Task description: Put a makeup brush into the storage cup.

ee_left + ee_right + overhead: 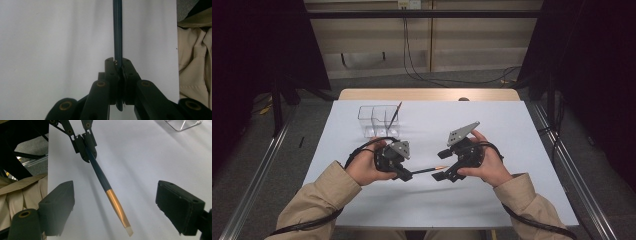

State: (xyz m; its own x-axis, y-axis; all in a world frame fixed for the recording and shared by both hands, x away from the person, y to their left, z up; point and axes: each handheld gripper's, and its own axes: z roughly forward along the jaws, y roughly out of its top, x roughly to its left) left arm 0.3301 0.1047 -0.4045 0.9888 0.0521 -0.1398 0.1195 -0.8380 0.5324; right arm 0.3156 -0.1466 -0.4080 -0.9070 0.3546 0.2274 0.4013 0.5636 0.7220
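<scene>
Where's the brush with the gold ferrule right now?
In the high view the brush hangs over the table's near middle, its handle clamped in the left hand-held gripper, its tip between the right hand-held gripper's open jaws.

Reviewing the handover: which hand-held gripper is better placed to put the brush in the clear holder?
Left. The left hand-held gripper is shut on the brush; the right hand-held gripper stands open around its tip. The holder lies on the left's side.
</scene>
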